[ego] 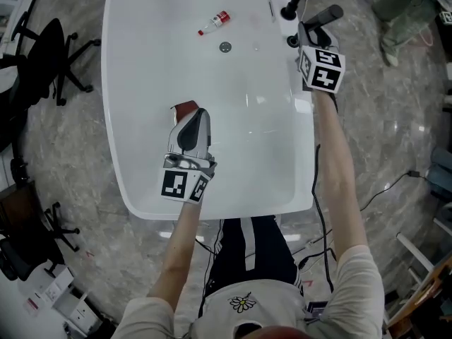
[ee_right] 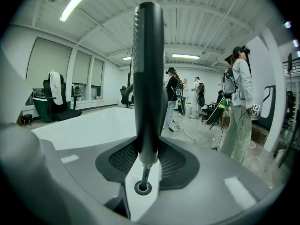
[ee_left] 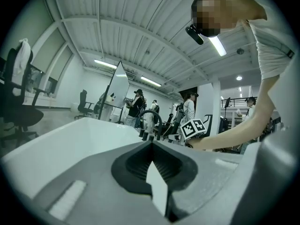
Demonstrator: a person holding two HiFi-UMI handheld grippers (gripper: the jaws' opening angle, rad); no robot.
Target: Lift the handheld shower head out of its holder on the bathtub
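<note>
Over the near part of the bathtub (ego: 116, 119), the left gripper (ego: 189, 119) is hovering, its jaws pressed together around nothing. At the far right rim, the right gripper (ego: 311, 37) is clamping the shower head (ee_right: 148, 78) upright by its handle, which is sitting just above its holder (ee_right: 143, 187) with the hose showing between them.

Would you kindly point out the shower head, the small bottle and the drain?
shower head (ee_right: 148, 78), right gripper view, middle of its dark handle.
bottle (ego: 214, 24), head view, middle of its body.
drain (ego: 225, 46), head view, its centre.
</note>
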